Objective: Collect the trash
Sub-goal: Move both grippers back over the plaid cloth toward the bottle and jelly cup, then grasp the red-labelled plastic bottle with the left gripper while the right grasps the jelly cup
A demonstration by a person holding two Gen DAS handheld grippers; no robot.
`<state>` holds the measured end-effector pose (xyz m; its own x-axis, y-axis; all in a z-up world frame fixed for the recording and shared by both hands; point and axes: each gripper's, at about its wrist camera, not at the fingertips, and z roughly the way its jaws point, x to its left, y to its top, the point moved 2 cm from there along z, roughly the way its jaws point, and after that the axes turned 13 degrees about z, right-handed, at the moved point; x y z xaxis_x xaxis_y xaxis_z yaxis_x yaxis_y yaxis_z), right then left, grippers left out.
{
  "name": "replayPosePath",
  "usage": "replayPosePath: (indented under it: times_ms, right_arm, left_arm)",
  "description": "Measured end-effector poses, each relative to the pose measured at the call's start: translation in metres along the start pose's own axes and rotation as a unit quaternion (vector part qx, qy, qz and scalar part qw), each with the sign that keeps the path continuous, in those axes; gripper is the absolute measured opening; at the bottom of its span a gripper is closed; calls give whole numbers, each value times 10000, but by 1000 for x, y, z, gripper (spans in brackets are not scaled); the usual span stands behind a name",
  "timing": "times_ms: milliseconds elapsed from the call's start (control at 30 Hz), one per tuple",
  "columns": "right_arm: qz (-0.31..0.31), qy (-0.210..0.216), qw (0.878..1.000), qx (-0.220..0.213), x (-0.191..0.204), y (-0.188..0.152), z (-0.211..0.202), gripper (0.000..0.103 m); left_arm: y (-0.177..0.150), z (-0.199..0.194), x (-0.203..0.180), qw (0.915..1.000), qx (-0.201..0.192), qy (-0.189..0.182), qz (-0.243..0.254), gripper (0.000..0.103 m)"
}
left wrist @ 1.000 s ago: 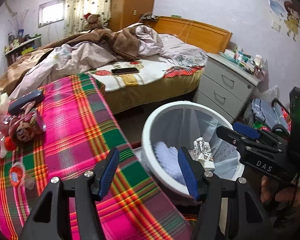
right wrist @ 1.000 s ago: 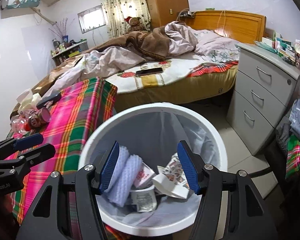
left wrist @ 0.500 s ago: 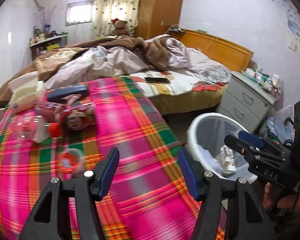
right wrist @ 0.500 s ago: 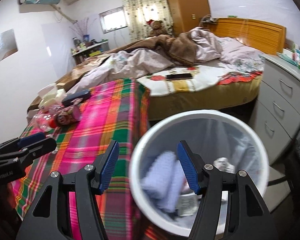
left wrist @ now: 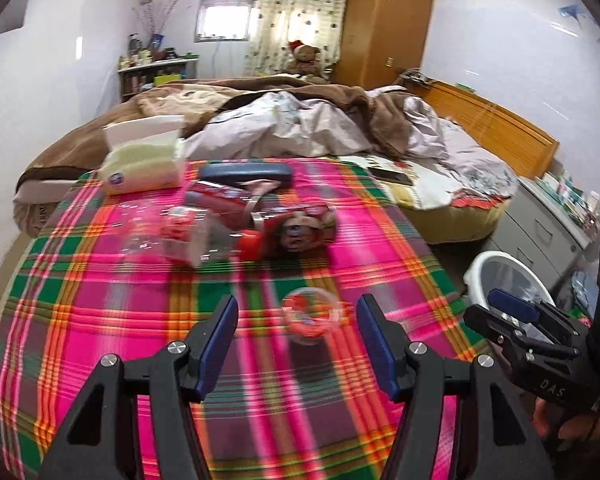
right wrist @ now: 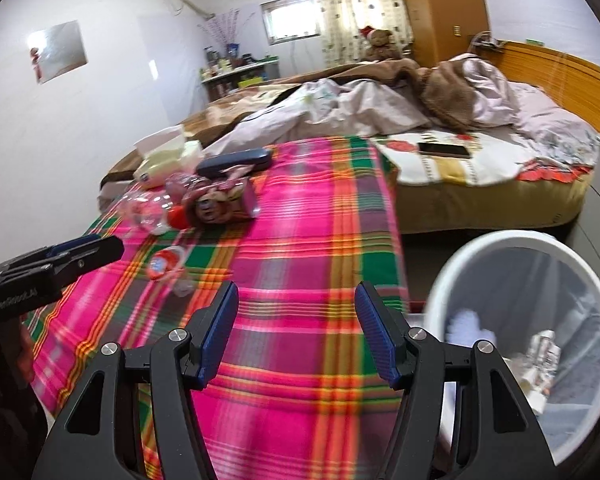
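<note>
My left gripper (left wrist: 296,344) is open and empty over the plaid tablecloth (left wrist: 100,320). A small clear cup with a red label (left wrist: 309,314) lies just ahead, between its jaws. Further back lie a crushed clear plastic bottle (left wrist: 180,236) and a red can with a cartoon face (left wrist: 296,232). My right gripper (right wrist: 296,332) is open and empty above the cloth's right part. The white trash bin (right wrist: 479,248) with a liner stands on the floor to its right and holds several pieces of trash. The left gripper shows at the left of the right wrist view (right wrist: 60,260).
A tissue box (left wrist: 144,164) and a dark blue case (left wrist: 246,172) sit at the table's far side. The unmade bed (left wrist: 339,120) with a phone (right wrist: 443,149) lies behind. A grey drawer cabinet (left wrist: 547,220) stands right of the bin.
Both grippers swung left, away from the bin and over the plaid table. The small cup now sits ahead of the left gripper. Both stayed open and empty.
</note>
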<state>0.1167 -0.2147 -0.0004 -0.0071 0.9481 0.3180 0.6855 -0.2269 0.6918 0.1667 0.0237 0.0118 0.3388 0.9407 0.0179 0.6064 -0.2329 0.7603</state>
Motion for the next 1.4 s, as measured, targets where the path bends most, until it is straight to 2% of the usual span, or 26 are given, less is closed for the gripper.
replayPosePath:
  times_ms: [267,400,500,600,833,967,1033,1133,1300,1400]
  right_arm:
    - [-216,331,9989,243,40,-9,20,62]
    - [-417,438,9968,519,58,-16,34,62]
    - [-560,446,9954,635,70,-21,43,62]
    - [-582,471,9945,727,79,-23,51,62]
    - [-555,368,9939,881,90,-22,73,62]
    - [-538,316,9938,922,93,-19,80,62]
    - [-519,340,9936,945,93,-17,83,62]
    - [-503,343,9934,973,92,-16,86,62]
    - [-481,340,9929,1037,92,-14,91,62]
    - [-500,317,9925,1072,91,-13,93,62]
  left_arm:
    - [-5,-2,46,9997,28,156,-211,64]
    - [-4,1,67,9994,59,286,-196,65]
    - [-2,6,82,9995,84,216,-197,66]
    - [3,12,91,9994,151,296,33,67]
    - [26,35,109,9985,246,-10,489,69]
    - [39,52,115,9944,368,-312,935,70]
    - [44,59,118,9925,490,-223,1095,70]
    - [48,67,113,9856,567,-536,1499,70]
    - [58,81,111,9734,675,-780,2044,70]
    - [60,98,112,9656,968,-958,2217,71]
